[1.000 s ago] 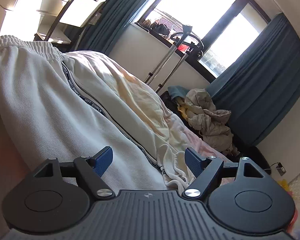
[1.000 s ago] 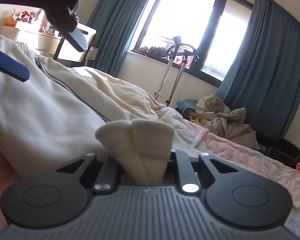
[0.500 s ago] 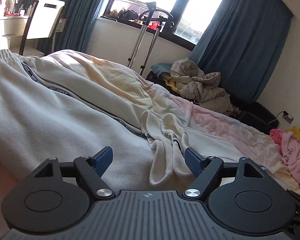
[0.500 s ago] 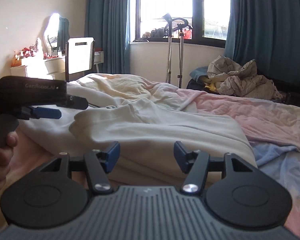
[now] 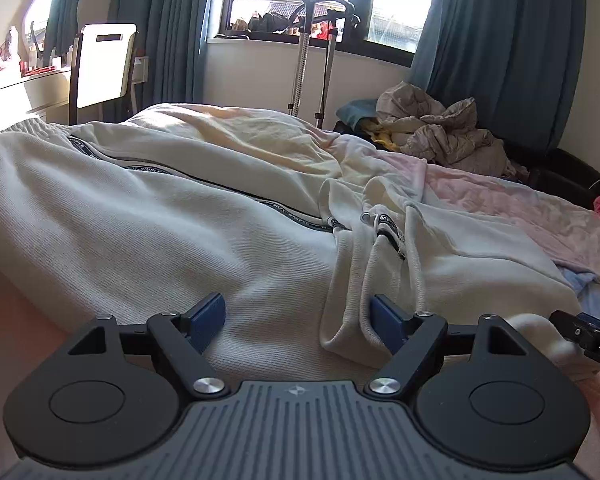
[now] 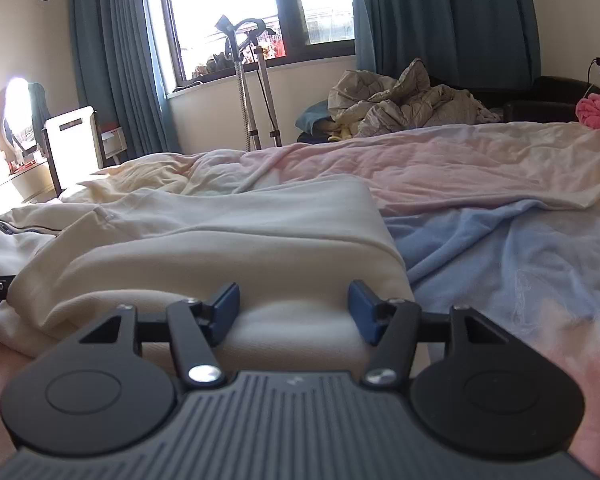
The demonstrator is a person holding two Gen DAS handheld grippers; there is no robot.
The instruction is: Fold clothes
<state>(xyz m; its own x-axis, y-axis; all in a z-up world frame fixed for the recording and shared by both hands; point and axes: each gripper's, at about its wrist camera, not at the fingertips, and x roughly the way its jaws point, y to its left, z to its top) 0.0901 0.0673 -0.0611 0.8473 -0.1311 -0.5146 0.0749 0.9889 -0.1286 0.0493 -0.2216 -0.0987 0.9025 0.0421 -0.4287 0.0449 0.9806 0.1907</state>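
Observation:
A cream-white zip hoodie (image 5: 148, 216) lies spread on the bed, its black lettered zipper tape running left to right and its hood and drawstrings (image 5: 384, 256) bunched in front of me. My left gripper (image 5: 300, 320) is open and empty, low over the hoodie's body. In the right wrist view the hoodie's folded part (image 6: 228, 248) lies in front of my right gripper (image 6: 294, 308), which is open and empty, its blue pads on either side of the fabric edge. The right gripper's tip shows at the left view's right edge (image 5: 592, 340).
The bed carries a pink, cream and light blue sheet (image 6: 500, 240). A beige crumpled quilt (image 5: 440, 128) lies past the bed by the window. A chair (image 5: 104, 64), a metal stand (image 5: 304, 52), teal curtains and a pink garment (image 6: 592, 108) surround it.
A second ago my right gripper was shut on a fold of the hoodie; it has let go and opened. Both views have swung right and levelled along the bed.

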